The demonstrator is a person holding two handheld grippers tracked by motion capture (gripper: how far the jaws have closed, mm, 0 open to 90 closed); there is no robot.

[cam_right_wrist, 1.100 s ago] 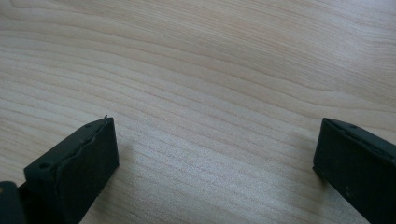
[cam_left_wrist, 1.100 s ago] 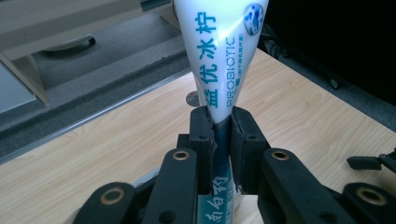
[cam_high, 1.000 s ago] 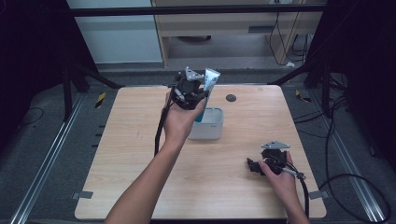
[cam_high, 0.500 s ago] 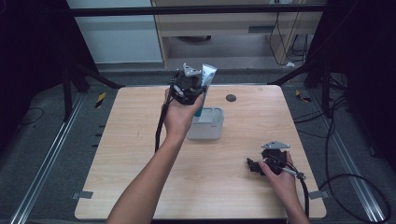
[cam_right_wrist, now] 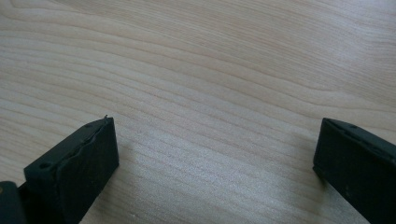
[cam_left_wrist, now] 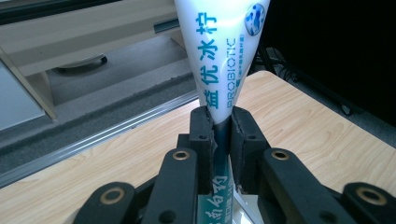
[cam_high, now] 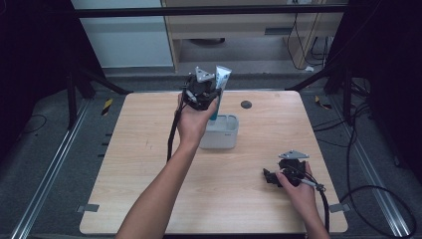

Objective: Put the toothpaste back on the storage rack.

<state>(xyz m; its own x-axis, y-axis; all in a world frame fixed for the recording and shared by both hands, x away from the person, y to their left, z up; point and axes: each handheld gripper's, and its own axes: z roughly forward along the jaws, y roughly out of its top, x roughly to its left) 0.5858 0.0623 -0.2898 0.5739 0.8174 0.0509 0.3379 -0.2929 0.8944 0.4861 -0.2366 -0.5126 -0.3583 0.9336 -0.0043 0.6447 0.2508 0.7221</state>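
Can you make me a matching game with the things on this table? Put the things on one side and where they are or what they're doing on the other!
Things:
1. toothpaste tube
2. white box
3. right gripper
4. small dark disc

States:
A. open, just above bare wood
B. lying flat near the table's far edge
C. clamped upright in the left gripper
D. standing mid-table

Pairs: 1-C, 2-D, 3-A, 4-B

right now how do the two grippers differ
The left gripper is shut on a toothpaste tube, raised above the white box; the right gripper is open, holding nothing, low over the table near its front right. Both are black and hand-held.
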